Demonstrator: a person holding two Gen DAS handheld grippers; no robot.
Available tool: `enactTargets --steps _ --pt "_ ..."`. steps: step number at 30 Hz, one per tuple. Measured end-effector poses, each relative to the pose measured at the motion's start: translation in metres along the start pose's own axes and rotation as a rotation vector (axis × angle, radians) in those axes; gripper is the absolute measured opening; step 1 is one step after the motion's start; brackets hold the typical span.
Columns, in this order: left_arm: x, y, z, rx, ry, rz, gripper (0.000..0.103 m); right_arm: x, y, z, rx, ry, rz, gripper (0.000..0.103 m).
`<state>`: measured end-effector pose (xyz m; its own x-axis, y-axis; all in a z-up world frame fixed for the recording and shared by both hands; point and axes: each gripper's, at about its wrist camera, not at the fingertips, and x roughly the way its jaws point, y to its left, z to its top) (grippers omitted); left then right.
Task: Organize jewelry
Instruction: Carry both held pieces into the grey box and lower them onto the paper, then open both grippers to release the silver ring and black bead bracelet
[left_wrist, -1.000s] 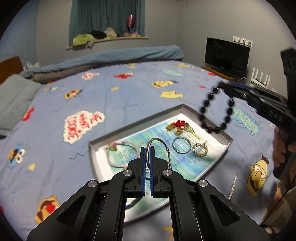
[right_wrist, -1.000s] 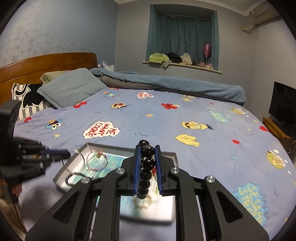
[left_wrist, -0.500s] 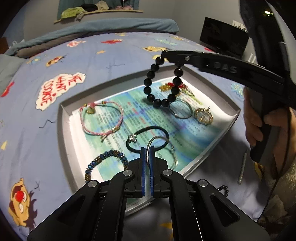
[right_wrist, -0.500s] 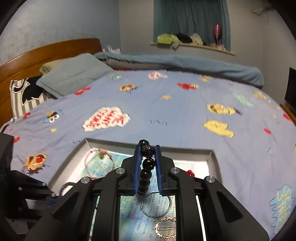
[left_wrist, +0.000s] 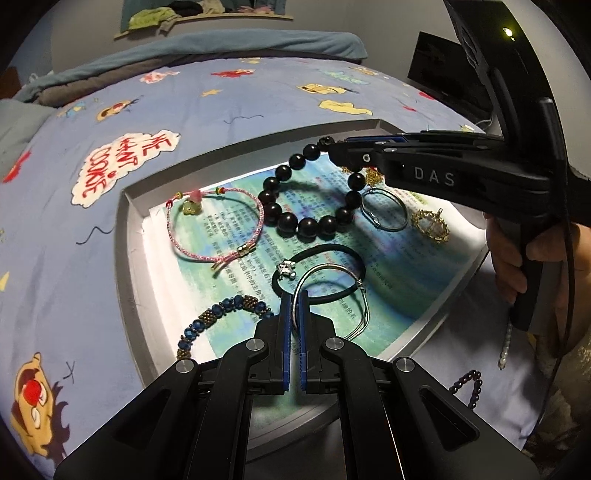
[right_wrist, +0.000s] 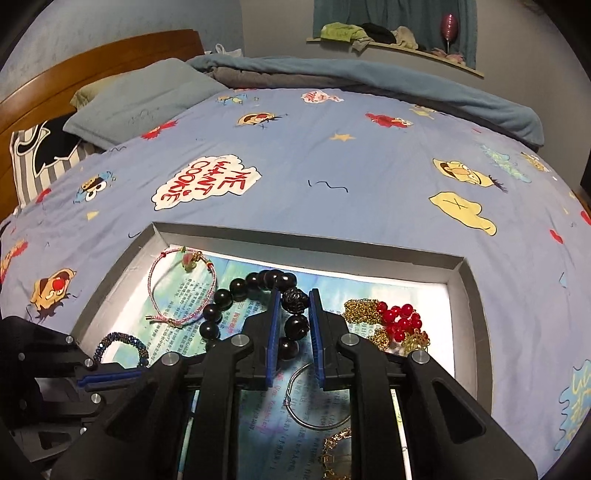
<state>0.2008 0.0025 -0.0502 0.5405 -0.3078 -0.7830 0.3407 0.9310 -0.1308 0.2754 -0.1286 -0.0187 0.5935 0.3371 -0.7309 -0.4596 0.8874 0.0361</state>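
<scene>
Both tongs hang over the grey tray (left_wrist: 127, 236) on the bed, each pinching a piece of jewelry. Right tongs (right_wrist: 293, 314) are closed on the carved bead of the black bead bracelet (left_wrist: 306, 199); from the left wrist view that loop droops from the tips, and its lower beads look to be touching or just above the printed paper lining the tray, near the tray's middle and toward its far edge. Left tongs (left_wrist: 294, 325) are pressed together on the thin silver wire bangle (left_wrist: 332, 295), whose ring reaches forward from the tips over the black hair tie (left_wrist: 325, 266), close to the tray's near edge.

What the next move turns on, I'd say, is that the black loop lies sideways from the right tongs toward the pink cord bracelet (right_wrist: 183, 291), leaving only a narrow gap between the two. The silver hoop (left_wrist: 384, 214) and the gold pendant (left_wrist: 432, 225) sit on the other side. Letting go there should lay the beads between those neighbours; any drift toward the pink cord risks an overlap. The blue beaded bracelet (left_wrist: 225, 317) lies just beside the left tongs.
</scene>
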Motion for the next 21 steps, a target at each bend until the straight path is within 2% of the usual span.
enactTargets --steps 4,5,6,7,9,11,13,15,19,21 --pt "0.0 0.001 0.001 -0.004 0.003 0.002 0.005 -0.004 -0.004 0.0 0.016 -0.013 -0.006 0.017" --pt "0.0 0.001 0.001 -0.004 0.004 0.001 0.005 -0.006 -0.005 0.0 0.022 -0.022 -0.01 0.021" --pt "-0.001 0.001 0.001 -0.003 0.006 0.0 0.007 -0.008 -0.007 0.0 0.028 -0.029 -0.011 0.033" --pt "-0.001 0.001 0.001 -0.002 0.005 -0.001 0.009 -0.011 -0.009 0.0 0.036 -0.039 -0.012 0.039" --pt "-0.004 0.001 0.001 -0.003 -0.012 0.002 0.021 -0.016 -0.012 0.0 0.044 -0.053 -0.016 0.041" --pt "-0.007 0.0 0.002 -0.005 -0.023 0.005 0.024 -0.022 -0.016 -0.001 0.056 -0.063 -0.015 0.043" --pt "-0.01 0.0 0.002 -0.008 -0.032 0.016 0.027 -0.03 -0.019 -0.002 0.069 -0.077 -0.018 0.049" --pt "-0.015 0.0 0.003 -0.011 -0.049 0.034 0.039 -0.04 -0.022 -0.005 0.081 -0.094 -0.017 0.055" --pt "-0.027 0.001 0.005 -0.017 -0.085 0.073 0.052 -0.062 -0.028 -0.014 0.106 -0.121 -0.03 0.066" --pt "-0.036 0.002 0.005 -0.028 -0.107 0.099 0.068 -0.075 -0.032 -0.019 0.13 -0.137 -0.03 0.077"
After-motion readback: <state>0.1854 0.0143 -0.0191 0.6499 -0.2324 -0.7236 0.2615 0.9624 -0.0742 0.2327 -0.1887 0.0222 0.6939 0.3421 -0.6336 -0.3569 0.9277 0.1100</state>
